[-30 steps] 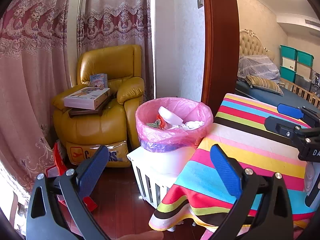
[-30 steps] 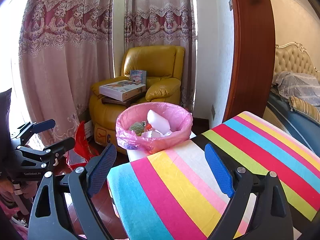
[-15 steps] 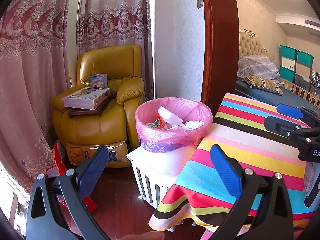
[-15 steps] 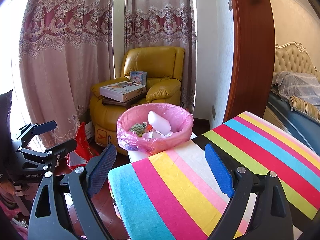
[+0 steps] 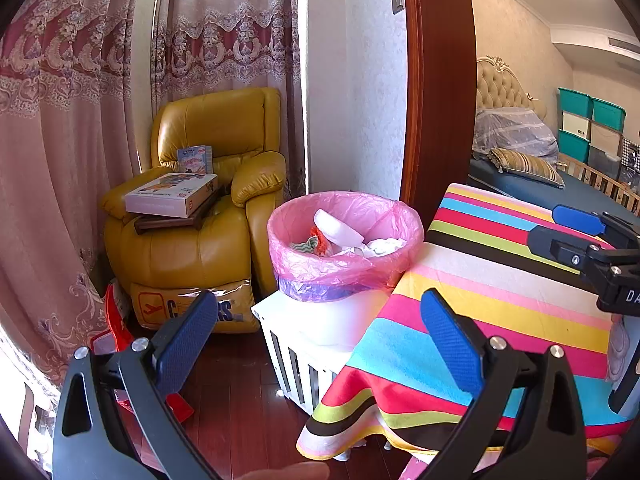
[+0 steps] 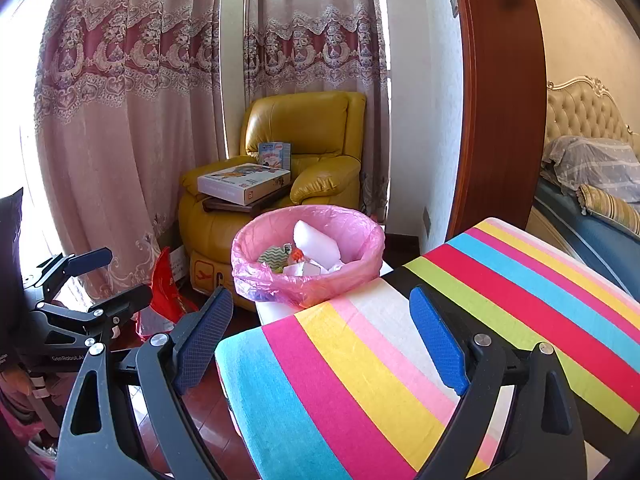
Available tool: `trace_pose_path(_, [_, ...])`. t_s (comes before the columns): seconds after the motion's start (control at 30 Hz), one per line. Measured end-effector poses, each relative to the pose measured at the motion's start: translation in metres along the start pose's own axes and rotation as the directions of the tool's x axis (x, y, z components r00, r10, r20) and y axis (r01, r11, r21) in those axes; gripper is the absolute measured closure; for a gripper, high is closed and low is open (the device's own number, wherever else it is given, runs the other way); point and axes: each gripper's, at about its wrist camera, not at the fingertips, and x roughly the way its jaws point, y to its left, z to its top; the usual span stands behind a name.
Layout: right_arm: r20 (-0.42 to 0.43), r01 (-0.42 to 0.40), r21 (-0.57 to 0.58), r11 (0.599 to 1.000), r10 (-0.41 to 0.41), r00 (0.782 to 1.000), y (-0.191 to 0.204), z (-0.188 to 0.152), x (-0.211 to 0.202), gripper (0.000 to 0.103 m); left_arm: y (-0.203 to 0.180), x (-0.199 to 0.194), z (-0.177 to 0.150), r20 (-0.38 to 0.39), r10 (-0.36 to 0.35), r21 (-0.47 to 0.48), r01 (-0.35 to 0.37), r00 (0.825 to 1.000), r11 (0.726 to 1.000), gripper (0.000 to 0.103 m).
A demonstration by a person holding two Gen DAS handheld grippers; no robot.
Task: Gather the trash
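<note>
1. Blue-padded, the left gripper stands wide open with nothing between its pads; it sits just as it did a second ago, above the floor at the tabletop's corner.
2. Blue pads also mark the right gripper, spread wide and empty over the striped cloth. Against the earlier right wrist view, the scene has slid slightly rightward and down, so this gripper has shifted a little; the left wrist view is unchanged.
3. In the left wrist view the right gripper shows at 3 o'clock, over the tabletop; in the right wrist view the left gripper shows at 9 o'clock, off the tabletop's edge.
4. Just beyond the cloth's far edge, at about 12 o'clock from both grippers, stands the trash bin, lined with a pink bag and resting on a white slatted crate. The bin is upright, its mouth facing up.
5. Inside lies the trash: a white foam piece whose long axis leans from the middle toward the bin's far rim, roughly 11 o'clock in the right wrist view, with crumpled white paper beside it, an orange scrap and a zigzag-patterned scrap.
6. Farther back, at 10 to 11 o'clock, a yellow leather armchair carries a flat box on a dark tray, before lace-trimmed curtains.
</note>
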Motion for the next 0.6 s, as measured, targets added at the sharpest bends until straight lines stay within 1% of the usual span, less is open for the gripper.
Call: trace_pose_path(0.6, [-0.006,-0.005,-0.005,1.000,0.005,1.000,0.0024,-0.0011,0.0018,0.018,0.0001,0.0004,-0.0009,-0.004,0.000,-0.003,0.000,1.000,1.000,0.005])
